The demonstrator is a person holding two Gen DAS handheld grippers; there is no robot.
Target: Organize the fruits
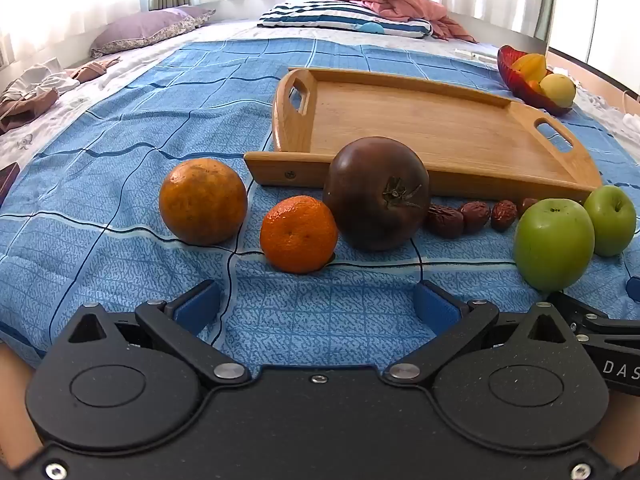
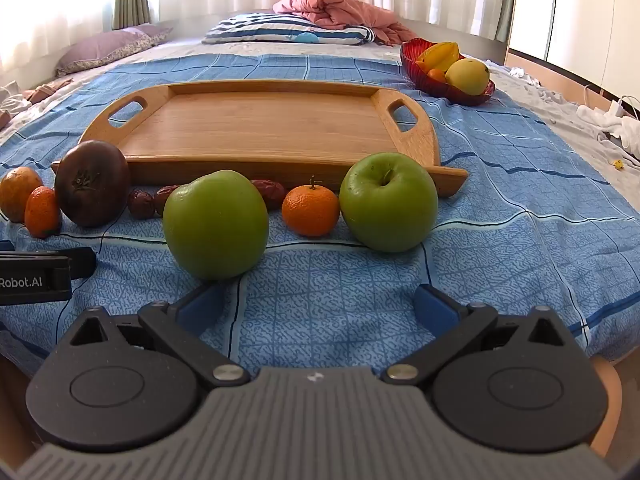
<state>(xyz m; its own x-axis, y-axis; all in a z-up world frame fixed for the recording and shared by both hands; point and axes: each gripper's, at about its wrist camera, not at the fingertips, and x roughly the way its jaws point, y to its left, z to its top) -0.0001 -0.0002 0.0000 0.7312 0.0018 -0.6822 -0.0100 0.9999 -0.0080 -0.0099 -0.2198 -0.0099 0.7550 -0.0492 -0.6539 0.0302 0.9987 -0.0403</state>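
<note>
- A row of fruit is laid out on a blue checked bedspread (image 2: 500,216), just in front of the near rim of a wooden tray (image 2: 256,120) whose floor is bare.
- From the left wrist view, a large dull orange (image 1: 203,201) is seen at the left end of the row, with a small bright mandarin (image 1: 299,234) next to it and a dark brown round fruit (image 1: 376,193) touching that mandarin.
- Several dried red dates (image 1: 466,217) are lined up between the dark fruit and two green apples (image 1: 554,245).
- From the right wrist view, a second mandarin with a stem (image 2: 311,210) is seen between the two apples, just beside the right one (image 2: 388,202).
- A red glass bowl (image 2: 416,65) with yellow and orange fruit is set beyond the tray, at its right far corner.
- The left gripper (image 1: 316,306) is held with its blue pads spread wide; nothing is between them.
- The right gripper (image 2: 318,306) is likewise spread wide and empty, with the nearer apple (image 2: 216,224) just ahead of its left pad.
</note>
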